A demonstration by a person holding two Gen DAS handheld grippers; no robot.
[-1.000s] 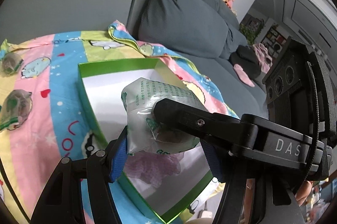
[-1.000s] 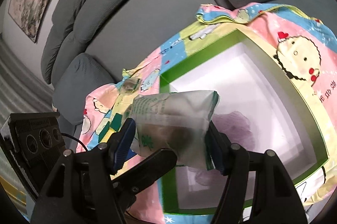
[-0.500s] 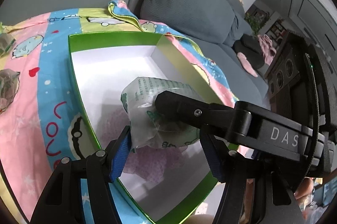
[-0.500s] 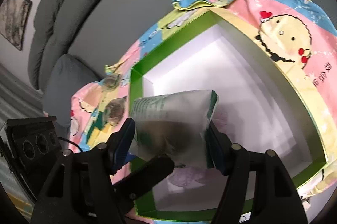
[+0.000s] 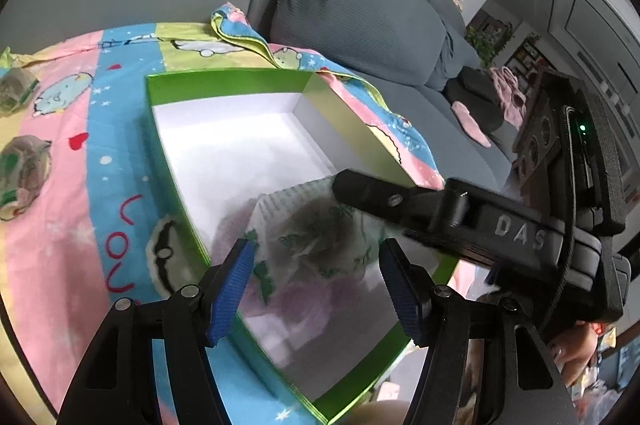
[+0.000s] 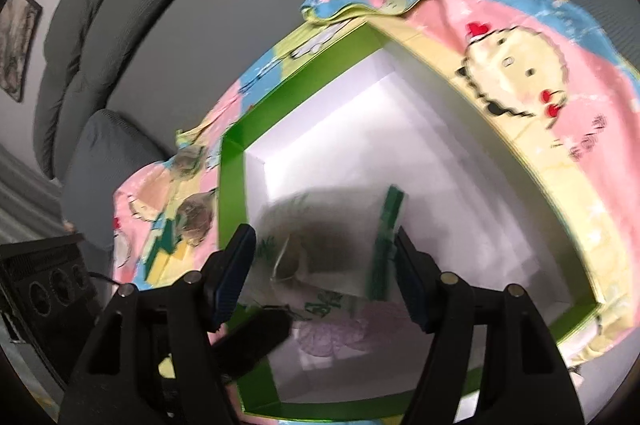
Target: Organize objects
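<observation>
Packet (image 5: 316, 233) inside green box (image 5: 224, 81), on cartoon blanket (image 5: 92, 161).
Your left gripper (image 5: 320, 285) and right gripper (image 6: 324, 277) both frame the packet with jaws spread, pads not pressing it. It lies toward the box's near end; two more packets (image 5: 26, 165) lie on the blanket.

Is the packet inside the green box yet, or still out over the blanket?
Inside. The packet sits within the green box's walls, over its white floor. Whether it rests on the floor cannot be told. Blue finger pads flank it.
</observation>
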